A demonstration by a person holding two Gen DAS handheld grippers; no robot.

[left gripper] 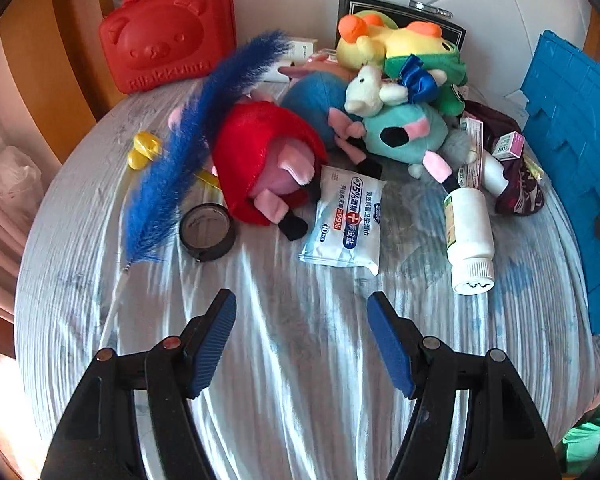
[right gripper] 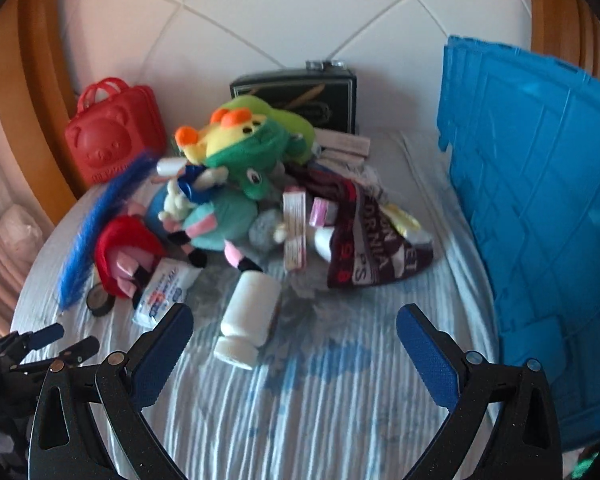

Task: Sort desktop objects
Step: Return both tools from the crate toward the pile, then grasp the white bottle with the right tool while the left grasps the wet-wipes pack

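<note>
A heap of plush toys lies on the cloth-covered table [left gripper: 300,360]: a red one [left gripper: 260,148], a teal one [left gripper: 404,132] and a yellow-green one [left gripper: 412,44]. In front of the heap lie a wipes pack [left gripper: 346,220], a black tape roll [left gripper: 207,232], a blue feather [left gripper: 180,152] and a white bottle [left gripper: 468,240] on its side. My left gripper [left gripper: 300,300] hangs open over bare cloth, short of the wipes pack. My right gripper [right gripper: 296,312] is open too, with the white bottle [right gripper: 248,312] lying just ahead of its left finger, untouched. The left gripper [right gripper: 66,340] also shows at the left edge.
A red bear-faced case [left gripper: 168,36] stands at the back left and a black box [left gripper: 400,12] behind the toys. A blue plastic crate panel [right gripper: 540,220] rises along the right side. A maroon printed cloth [right gripper: 372,252], small cartons and a yellow ribbon [left gripper: 144,150] lie around the heap.
</note>
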